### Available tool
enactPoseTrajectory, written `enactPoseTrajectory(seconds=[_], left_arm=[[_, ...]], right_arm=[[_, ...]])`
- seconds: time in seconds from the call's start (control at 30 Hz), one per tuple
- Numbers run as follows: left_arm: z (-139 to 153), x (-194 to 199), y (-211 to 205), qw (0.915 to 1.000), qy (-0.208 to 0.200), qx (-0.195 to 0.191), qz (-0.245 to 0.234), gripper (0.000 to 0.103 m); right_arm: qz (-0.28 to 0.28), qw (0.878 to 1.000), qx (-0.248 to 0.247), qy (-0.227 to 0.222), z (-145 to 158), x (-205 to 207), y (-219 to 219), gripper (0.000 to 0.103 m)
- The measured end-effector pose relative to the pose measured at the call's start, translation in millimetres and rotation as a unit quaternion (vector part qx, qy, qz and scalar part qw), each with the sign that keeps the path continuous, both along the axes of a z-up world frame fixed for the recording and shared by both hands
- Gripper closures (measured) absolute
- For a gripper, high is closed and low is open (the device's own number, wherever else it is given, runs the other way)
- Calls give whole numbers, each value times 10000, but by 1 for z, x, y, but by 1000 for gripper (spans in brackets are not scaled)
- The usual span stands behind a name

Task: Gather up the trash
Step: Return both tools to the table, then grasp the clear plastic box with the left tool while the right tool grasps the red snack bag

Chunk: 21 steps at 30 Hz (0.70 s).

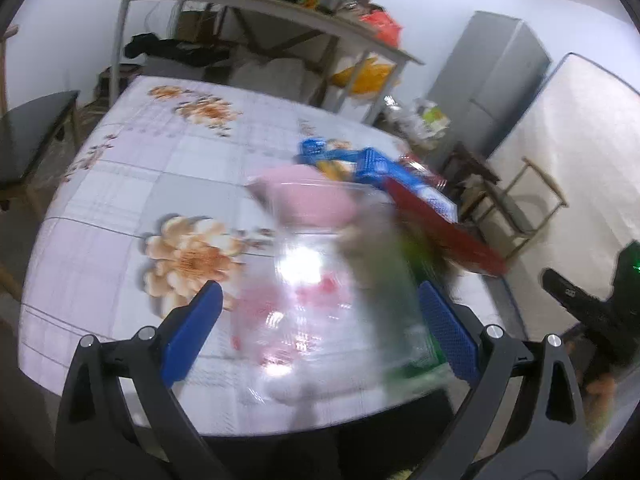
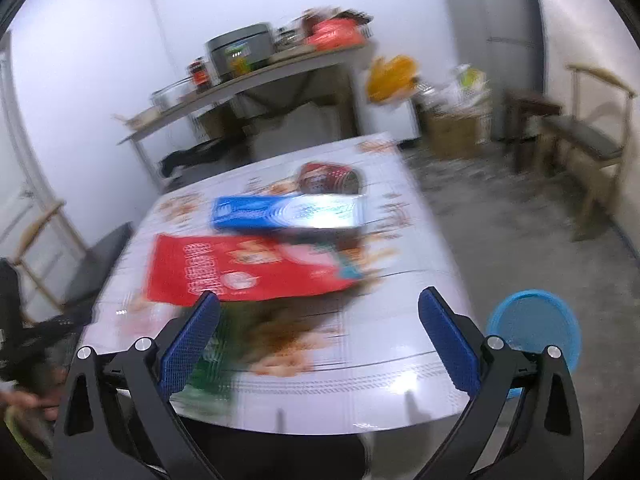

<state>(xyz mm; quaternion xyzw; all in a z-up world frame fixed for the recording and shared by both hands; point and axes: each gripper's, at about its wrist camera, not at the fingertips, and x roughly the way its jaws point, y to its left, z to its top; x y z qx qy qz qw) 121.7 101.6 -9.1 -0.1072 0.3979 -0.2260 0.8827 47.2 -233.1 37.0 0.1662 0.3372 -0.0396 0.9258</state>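
Note:
Trash lies on a table with a flowered cloth. In the left wrist view, a blurred clear plastic piece with pink and red marks lies ahead between the fingers of my left gripper, which is open and touches nothing. A pink item, a green wrapper, a red box and a blue box lie beyond. My right gripper is open and empty over the near table edge. Ahead of it are the red box, the blue box, a red can and the green wrapper.
A blue basket stands on the floor right of the table. A cluttered shelf stands behind the table, with a grey fridge, a wooden chair and a dark bench around. Both views are motion-blurred.

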Motion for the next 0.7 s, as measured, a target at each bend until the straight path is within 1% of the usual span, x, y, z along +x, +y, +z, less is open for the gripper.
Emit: enactPoseTrajectory(seconds=[0.1, 0.17, 0.2, 0.23, 0.27, 0.33, 0.37, 0.43, 0.47, 0.57, 0.63, 0.67, 0.7], left_arm=[[-8, 15, 1, 9998, 9, 203, 34, 9], [-12, 21, 3, 9998, 3, 214, 11, 16], [-14, 26, 1, 9998, 27, 207, -3, 23], [-18, 28, 0, 9998, 43, 210, 1, 27], [-22, 33, 0, 9998, 58, 199, 20, 28], [-27, 42, -3, 9996, 120, 246, 71, 38], [-29, 45, -5, 9994, 150, 290, 70, 41], [-33, 53, -7, 9990, 230, 370, 117, 53], [-35, 56, -8, 9987, 297, 385, 133, 56], [-40, 62, -6, 9985, 390, 338, 181, 66], [-41, 63, -5, 9984, 413, 316, 204, 78], [-42, 63, -4, 9984, 438, 274, 208, 81], [-42, 63, -3, 9984, 482, 211, 217, 86]], right_arm=[[272, 9995, 148, 89, -3, 10, 17, 7], [380, 9990, 186, 141, -6, 15, 30, 7], [427, 9988, 199, 161, -7, 17, 34, 7], [465, 9985, 205, 185, -8, 19, 37, 8], [486, 9984, 206, 196, -10, 20, 40, 8], [533, 9981, 201, 226, -12, 26, 46, 8], [539, 9981, 192, 237, -13, 33, 50, 9], [549, 9979, 201, 267, -16, 38, 54, 10], [556, 9978, 221, 283, -16, 39, 54, 11], [587, 9975, 235, 303, -19, 41, 57, 13], [610, 9973, 265, 318, -20, 42, 58, 15], [623, 9970, 318, 318, -20, 42, 59, 16], [645, 9964, 453, 317, -21, 42, 57, 16]])
